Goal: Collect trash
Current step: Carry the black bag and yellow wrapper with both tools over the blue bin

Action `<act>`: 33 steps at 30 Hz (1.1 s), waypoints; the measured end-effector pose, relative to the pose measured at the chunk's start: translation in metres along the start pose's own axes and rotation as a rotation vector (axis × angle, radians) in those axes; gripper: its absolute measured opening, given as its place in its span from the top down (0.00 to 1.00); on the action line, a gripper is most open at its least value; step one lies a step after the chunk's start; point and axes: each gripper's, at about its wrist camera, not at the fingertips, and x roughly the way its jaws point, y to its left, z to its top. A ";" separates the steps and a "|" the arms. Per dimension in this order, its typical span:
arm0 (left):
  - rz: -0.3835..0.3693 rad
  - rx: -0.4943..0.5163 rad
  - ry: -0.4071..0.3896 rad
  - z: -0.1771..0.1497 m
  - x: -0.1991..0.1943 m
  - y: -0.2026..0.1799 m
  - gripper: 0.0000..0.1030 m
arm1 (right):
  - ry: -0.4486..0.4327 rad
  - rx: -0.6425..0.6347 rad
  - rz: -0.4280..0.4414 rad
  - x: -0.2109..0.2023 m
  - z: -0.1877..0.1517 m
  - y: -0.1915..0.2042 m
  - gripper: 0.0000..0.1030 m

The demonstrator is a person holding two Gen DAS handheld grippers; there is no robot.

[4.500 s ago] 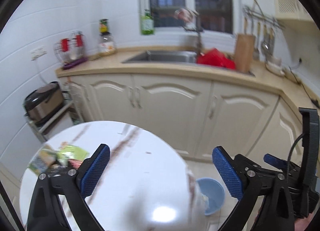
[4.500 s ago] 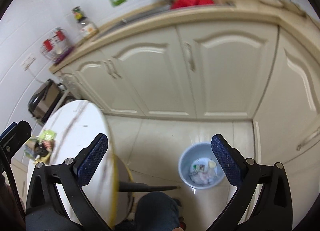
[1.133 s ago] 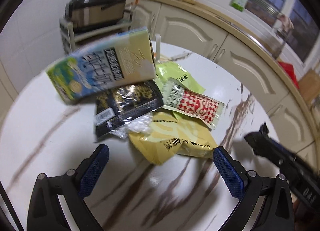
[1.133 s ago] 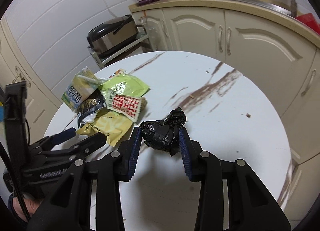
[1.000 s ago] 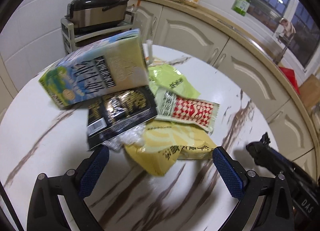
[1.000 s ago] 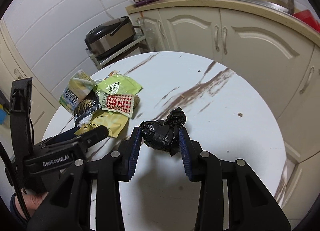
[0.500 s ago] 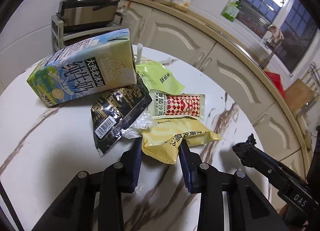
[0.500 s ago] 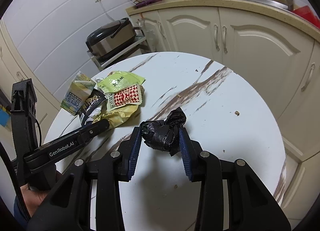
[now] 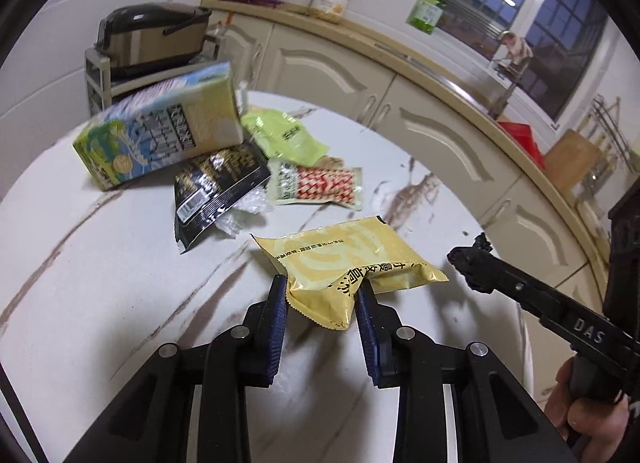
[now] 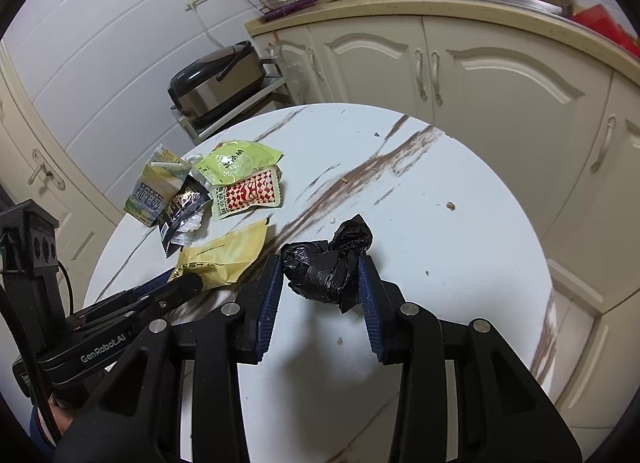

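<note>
The yellow snack packet (image 9: 344,259) lies on the round white worktop (image 9: 100,303), its near corner pinched between the blue-padded fingers (image 9: 280,315) of the left gripper (image 9: 322,303); those fingers have just been closing, and the packet crumples where the pads press it. Taking this packet as the landmark, the rest of the litter sits beyond it, nearer the worktop's far edge. Just past it is a red-and-white checked sachet (image 9: 316,187), apart from the packet with bare marble between. Beside the sachet, to the packet's far left, a black foil wrapper (image 9: 216,187) lies over a scrap of clear plastic. Behind the sachet rests a pale green pouch (image 9: 284,139). Farthest left a drink carton (image 9: 160,131) lies on its side, touching the black wrapper.

To the packet's right, the right gripper (image 10: 320,275) holds a crumpled black plastic bag (image 10: 324,263), its fingers pressed against the bag's two sides, above the worktop. A hand (image 9: 580,415) grasps that gripper's handle.

Beyond the worktop a rice cooker (image 9: 152,39) sits on a small rack.
</note>
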 end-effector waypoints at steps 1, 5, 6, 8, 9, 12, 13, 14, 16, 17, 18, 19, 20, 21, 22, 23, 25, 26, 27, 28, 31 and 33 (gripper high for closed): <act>-0.003 0.008 -0.009 -0.001 -0.006 -0.003 0.72 | -0.004 0.003 -0.003 -0.003 -0.001 -0.001 0.66; -0.008 0.039 -0.042 -0.003 -0.024 -0.016 0.72 | -0.026 0.015 -0.013 -0.019 -0.006 -0.006 0.66; -0.010 0.049 -0.051 -0.003 -0.029 -0.020 0.72 | -0.032 0.016 -0.015 -0.022 -0.007 -0.007 0.66; -0.012 0.072 -0.068 -0.002 -0.038 -0.029 0.72 | -0.046 0.020 -0.020 -0.030 -0.008 -0.009 0.66; -0.013 0.083 -0.075 -0.001 -0.041 -0.033 0.72 | -0.054 0.021 -0.023 -0.035 -0.009 -0.011 0.66; -0.015 0.118 -0.097 0.000 -0.051 -0.048 0.72 | -0.083 0.025 -0.030 -0.051 -0.009 -0.014 0.66; -0.017 0.130 -0.103 0.002 -0.054 -0.054 0.72 | -0.094 0.026 -0.033 -0.056 -0.009 -0.015 0.66; -0.020 0.145 -0.111 0.003 -0.058 -0.061 0.72 | -0.104 0.027 -0.035 -0.062 -0.009 -0.016 0.66; -0.027 0.174 -0.122 0.007 -0.062 -0.074 0.72 | -0.128 0.031 -0.042 -0.075 -0.009 -0.020 0.66; -0.032 0.185 -0.125 0.007 -0.063 -0.080 0.72 | -0.139 0.033 -0.046 -0.081 -0.008 -0.023 0.66; -0.037 0.200 -0.129 0.008 -0.064 -0.088 0.72 | -0.155 0.038 -0.052 -0.090 -0.009 -0.028 0.66; -0.042 0.217 -0.134 0.008 -0.065 -0.096 0.72 | -0.164 0.041 -0.056 -0.095 -0.009 -0.031 0.66; -0.052 0.238 -0.138 0.008 -0.065 -0.108 0.72 | -0.176 0.047 -0.063 -0.102 -0.010 -0.035 0.66; -0.062 0.254 -0.139 0.009 -0.064 -0.115 0.72 | -0.190 0.054 -0.074 -0.111 -0.011 -0.041 0.66; -0.075 0.275 -0.139 0.008 -0.063 -0.128 0.72 | -0.201 0.062 -0.084 -0.118 -0.012 -0.047 0.66; -0.084 0.292 -0.137 0.008 -0.060 -0.138 0.72 | -0.212 0.072 -0.095 -0.126 -0.013 -0.054 0.66; -0.105 0.328 -0.130 0.005 -0.053 -0.159 0.72 | -0.234 0.101 -0.126 -0.142 -0.017 -0.074 0.66; -0.116 0.345 -0.123 0.005 -0.046 -0.171 0.72 | -0.241 0.114 -0.138 -0.148 -0.019 -0.083 0.66; -0.127 0.363 -0.114 0.004 -0.040 -0.183 0.72 | -0.249 0.133 -0.157 -0.156 -0.023 -0.096 0.66; -0.137 0.383 -0.105 0.001 -0.035 -0.196 0.72 | -0.255 0.154 -0.177 -0.163 -0.027 -0.109 0.66; -0.164 0.438 -0.068 -0.004 -0.011 -0.233 0.72 | -0.257 0.207 -0.226 -0.175 -0.040 -0.145 0.66; -0.179 0.473 -0.038 -0.006 0.008 -0.255 0.72 | -0.251 0.249 -0.261 -0.181 -0.051 -0.172 0.66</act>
